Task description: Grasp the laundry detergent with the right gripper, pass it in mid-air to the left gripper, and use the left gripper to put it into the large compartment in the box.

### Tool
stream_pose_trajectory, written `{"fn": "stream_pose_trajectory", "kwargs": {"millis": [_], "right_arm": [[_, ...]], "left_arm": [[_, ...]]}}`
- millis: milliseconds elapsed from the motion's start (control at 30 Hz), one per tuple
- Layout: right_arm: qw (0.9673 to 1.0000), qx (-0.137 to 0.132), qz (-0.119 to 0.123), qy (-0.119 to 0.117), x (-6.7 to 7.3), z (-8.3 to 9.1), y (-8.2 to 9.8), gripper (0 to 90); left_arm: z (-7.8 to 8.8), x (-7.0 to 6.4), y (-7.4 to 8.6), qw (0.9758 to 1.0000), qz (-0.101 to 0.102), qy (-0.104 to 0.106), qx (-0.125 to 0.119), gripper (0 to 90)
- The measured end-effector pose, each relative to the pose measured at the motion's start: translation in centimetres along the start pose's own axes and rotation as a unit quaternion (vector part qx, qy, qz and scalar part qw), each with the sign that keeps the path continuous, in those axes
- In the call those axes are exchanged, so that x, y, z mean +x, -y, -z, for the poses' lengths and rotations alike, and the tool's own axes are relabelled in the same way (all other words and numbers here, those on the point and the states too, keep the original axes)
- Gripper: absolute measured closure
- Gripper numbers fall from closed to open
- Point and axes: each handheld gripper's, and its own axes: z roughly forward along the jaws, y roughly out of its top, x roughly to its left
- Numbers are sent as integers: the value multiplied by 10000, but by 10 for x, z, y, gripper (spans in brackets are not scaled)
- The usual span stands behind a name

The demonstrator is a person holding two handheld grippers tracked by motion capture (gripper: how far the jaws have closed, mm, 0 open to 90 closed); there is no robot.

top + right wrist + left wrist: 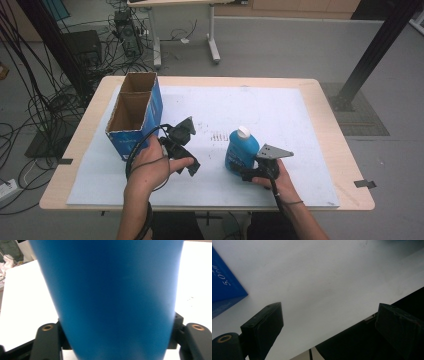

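Observation:
A blue bottle (pixel 242 150) with a white cap stands upright on the white sheet (pixel 285 107), right of centre. My right gripper (pixel 248 172) is shut on its lower body from the near side; in the right gripper view the bottle (pixel 112 297) sits tight between both jaws of the right gripper (pixel 117 340). A tall blue cardboard box (pixel 132 142) with two open brown compartments stands at the left. Just to its right, my left gripper (pixel 189 167) hovers low over the sheet. It is open with nothing between the jaws of the left gripper (pixel 329 317); the box corner (pixel 224 282) shows beside it.
The wooden table (pixel 332 130) carries the white sheet almost edge to edge. Faint pen marks (pixel 218 135) lie near the middle. Tangled cables (pixel 35 105) and dark equipment sit on the floor at left, a black post base (pixel 345 102) at right, desk legs (pixel 213 47) behind.

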Motion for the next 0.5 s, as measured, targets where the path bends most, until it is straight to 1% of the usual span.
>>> {"fn": "stream_pose_trajectory", "kwargs": {"millis": [233, 367, 500], "right_arm": [[9999, -7, 102, 16, 1, 0, 0, 366], [9999, -22, 111, 25, 1, 0, 0, 368], [9999, -26, 117, 19, 1, 1, 1, 368]], "left_arm": [[0, 0, 1, 10000, 27, 14, -25, 82], [0, 0, 1, 10000, 4, 11, -16, 82], [0, 0, 1, 10000, 26, 19, -36, 82]]}}
